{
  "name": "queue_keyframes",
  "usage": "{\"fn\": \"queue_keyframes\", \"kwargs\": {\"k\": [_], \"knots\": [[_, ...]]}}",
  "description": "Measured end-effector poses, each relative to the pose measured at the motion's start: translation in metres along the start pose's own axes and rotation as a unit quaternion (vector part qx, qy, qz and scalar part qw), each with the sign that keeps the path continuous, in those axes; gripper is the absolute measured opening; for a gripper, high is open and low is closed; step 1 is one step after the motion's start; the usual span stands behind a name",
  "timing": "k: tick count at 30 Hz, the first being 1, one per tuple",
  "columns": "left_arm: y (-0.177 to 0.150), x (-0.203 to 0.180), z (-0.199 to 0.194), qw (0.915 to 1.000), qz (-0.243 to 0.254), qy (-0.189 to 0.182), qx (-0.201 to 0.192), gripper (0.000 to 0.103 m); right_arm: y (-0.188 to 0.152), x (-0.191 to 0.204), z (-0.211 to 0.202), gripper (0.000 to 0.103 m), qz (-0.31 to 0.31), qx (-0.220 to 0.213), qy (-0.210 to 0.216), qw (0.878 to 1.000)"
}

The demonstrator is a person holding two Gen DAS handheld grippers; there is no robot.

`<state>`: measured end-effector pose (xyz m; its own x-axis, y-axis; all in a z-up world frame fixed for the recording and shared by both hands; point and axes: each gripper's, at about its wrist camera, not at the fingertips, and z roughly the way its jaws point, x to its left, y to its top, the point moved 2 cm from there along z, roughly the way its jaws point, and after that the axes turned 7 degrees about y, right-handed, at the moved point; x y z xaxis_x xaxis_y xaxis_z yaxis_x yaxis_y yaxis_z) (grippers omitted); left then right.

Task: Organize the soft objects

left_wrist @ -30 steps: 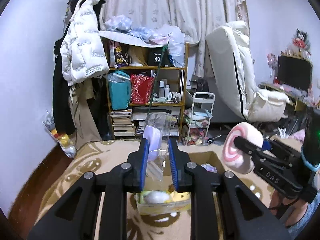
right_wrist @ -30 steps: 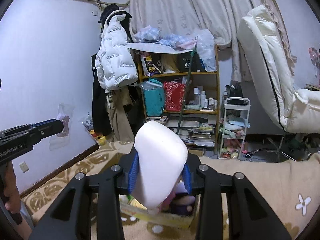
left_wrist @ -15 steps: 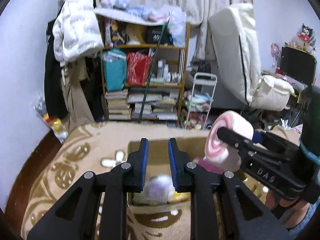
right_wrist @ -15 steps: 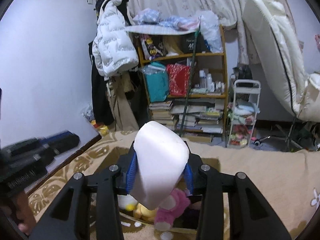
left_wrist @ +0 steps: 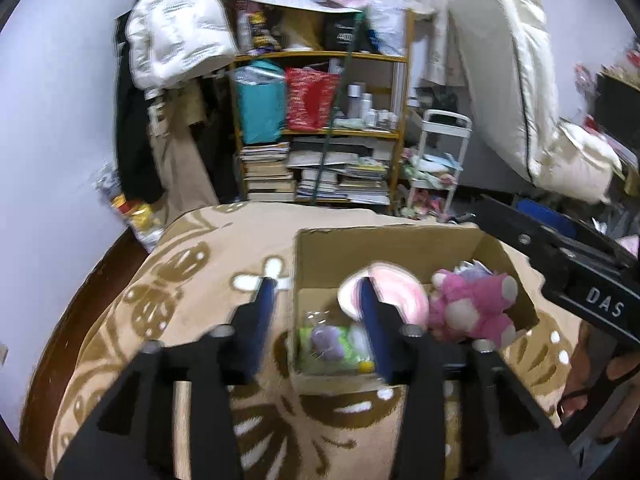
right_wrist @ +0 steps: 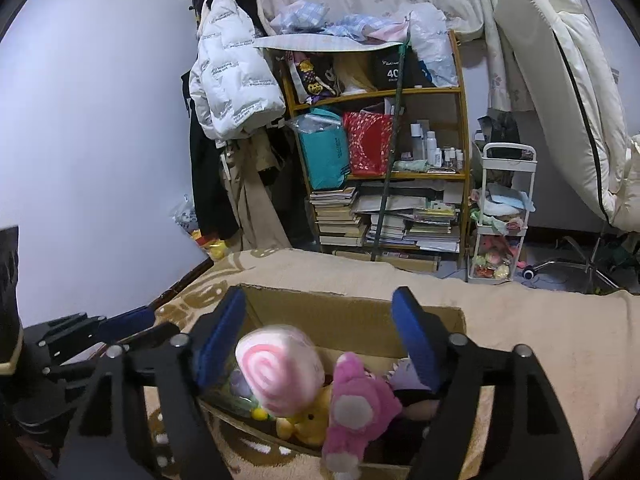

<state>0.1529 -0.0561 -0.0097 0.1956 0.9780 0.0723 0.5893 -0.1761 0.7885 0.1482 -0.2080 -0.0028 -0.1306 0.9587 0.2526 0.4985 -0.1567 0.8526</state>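
Note:
A cardboard box (left_wrist: pixel 384 246) (right_wrist: pixel 352 322) sits on the beige patterned blanket. Inside lie a pink-and-white swirl plush (right_wrist: pixel 278 372) (left_wrist: pixel 394 286), a pink plush animal (left_wrist: pixel 470 306) (right_wrist: pixel 358 400), a yellow plush (right_wrist: pixel 302 426) and a bagged purple toy (left_wrist: pixel 326 342). My left gripper (left_wrist: pixel 318 320) is open and empty, over the box's left wall. My right gripper (right_wrist: pixel 320 334) is open and empty, just above the swirl plush; its body (left_wrist: pixel 560 264) shows in the left wrist view.
The blanket (left_wrist: pixel 192 280) covers the surface and ends at a dark wooden edge (left_wrist: pixel 68 312) on the left. Beyond stand a crowded bookshelf (right_wrist: pixel 384 160), hanging coats (right_wrist: pixel 236 80), a small white cart (right_wrist: pixel 502 216) and a white recliner (left_wrist: pixel 516 80).
Both grippers tilted down toward the box and opened. The left one let the bagged purple toy fall in; the right one let the swirl plush fall onto the toys.

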Motion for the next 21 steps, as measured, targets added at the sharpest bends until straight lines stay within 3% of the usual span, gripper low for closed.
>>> {"fn": "queue_keyframes", "kwargs": {"k": [1,4,8,14,21], "knots": [[-0.001,0.004,-0.005,0.9999,-0.01,0.004,-0.008,0.063,-0.001,0.0,-0.003,0.086,-0.001,0.001,-0.008,1.0],[0.0,0.01,-0.022,0.9993,-0.013,0.022,-0.026,0.071,-0.006,0.001,-0.018,0.094,-0.007,-0.005,-0.018,1.0],[0.001,0.012,-0.049,0.9964,0.006,0.059,-0.061,0.1,-0.012,0.0,-0.036,0.102,-0.012,-0.002,-0.019,1.0],[-0.003,0.017,-0.093,0.9932,0.021,0.071,-0.09,0.102,-0.016,0.001,-0.077,0.102,-0.038,-0.003,-0.022,0.999],[-0.018,0.026,-0.122,0.9919,0.012,0.084,-0.095,0.102,-0.014,0.004,-0.124,0.102,-0.059,-0.017,-0.04,0.997]]}}
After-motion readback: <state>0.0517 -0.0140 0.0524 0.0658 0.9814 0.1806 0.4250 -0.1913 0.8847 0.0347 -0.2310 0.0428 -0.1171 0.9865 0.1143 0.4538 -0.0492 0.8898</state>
